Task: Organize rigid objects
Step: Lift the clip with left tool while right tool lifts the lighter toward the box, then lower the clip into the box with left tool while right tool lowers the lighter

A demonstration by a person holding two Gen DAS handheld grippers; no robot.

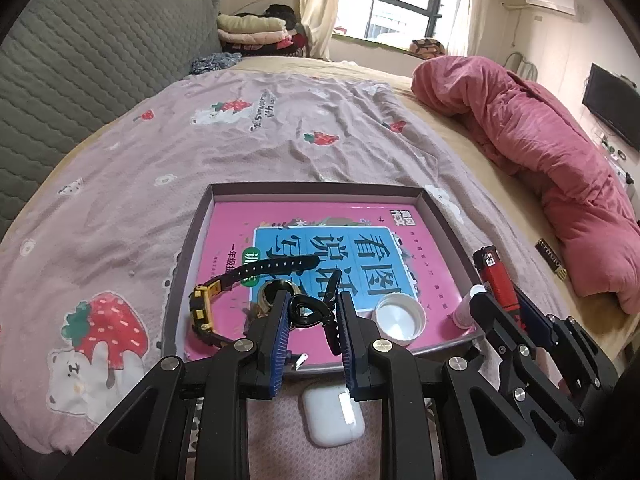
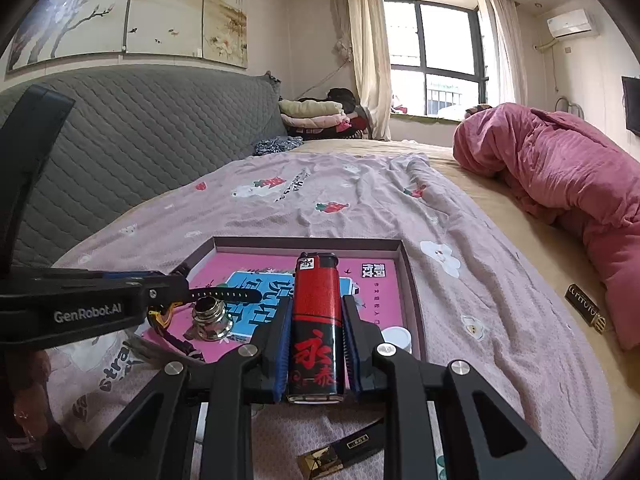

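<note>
A shallow box tray (image 1: 191,240) lined with a pink book lies on the bed. In it are a yellow-black watch (image 1: 208,304), a metal fitting (image 1: 272,294), a white lid (image 1: 400,320) and a black hair clip (image 1: 310,312). My left gripper (image 1: 312,308) stands around the hair clip with its jaws apart, and it also shows in the right wrist view (image 2: 176,288). My right gripper (image 2: 316,320) is shut on a red and black lighter (image 2: 316,320), held upright over the tray's near right edge. The lighter also shows in the left wrist view (image 1: 494,276).
A white earbud case (image 1: 332,416) lies on the bedspread before the tray. A small white bottle (image 1: 466,308) stands at the tray's right corner. A black and gold bar (image 2: 340,454) lies under my right gripper; another (image 2: 586,308) lies beside the pink duvet (image 2: 560,184).
</note>
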